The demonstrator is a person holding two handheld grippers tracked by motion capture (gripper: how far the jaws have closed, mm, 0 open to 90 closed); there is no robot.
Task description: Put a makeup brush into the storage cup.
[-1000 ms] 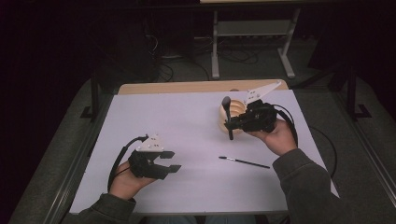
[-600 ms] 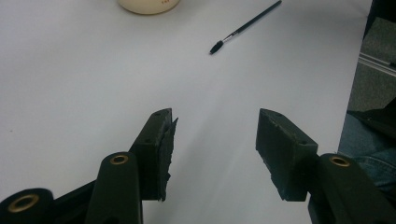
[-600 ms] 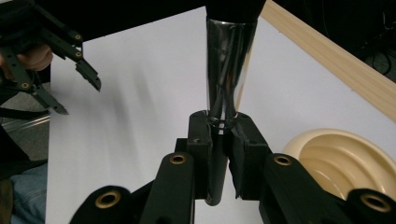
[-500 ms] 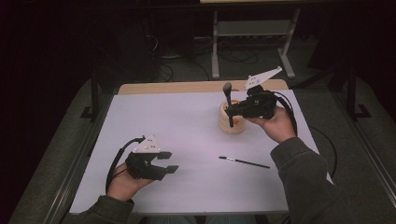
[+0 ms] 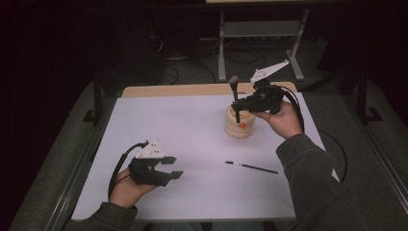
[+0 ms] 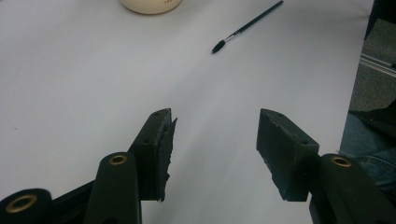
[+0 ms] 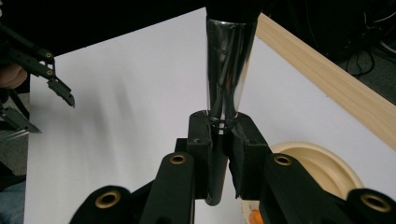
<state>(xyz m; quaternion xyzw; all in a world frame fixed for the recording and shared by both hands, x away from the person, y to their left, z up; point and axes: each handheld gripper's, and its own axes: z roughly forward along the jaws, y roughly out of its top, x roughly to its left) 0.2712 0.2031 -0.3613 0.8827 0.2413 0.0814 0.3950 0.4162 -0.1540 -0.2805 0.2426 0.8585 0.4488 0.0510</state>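
Near the table's (image 5: 144, 115) far right corner, we pinch a brush (image 5: 235, 98) upright over the cup (image 5: 239, 126) with our right gripper (image 5: 238, 103); our left gripper (image 5: 174, 166) stays spread, empty.

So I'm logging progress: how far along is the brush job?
Done: nothing visibly finished. In hand: the right tool is shut on the large brush, upright above the wooden holder. Left: the thin brush lies on the table; the left tool is open.
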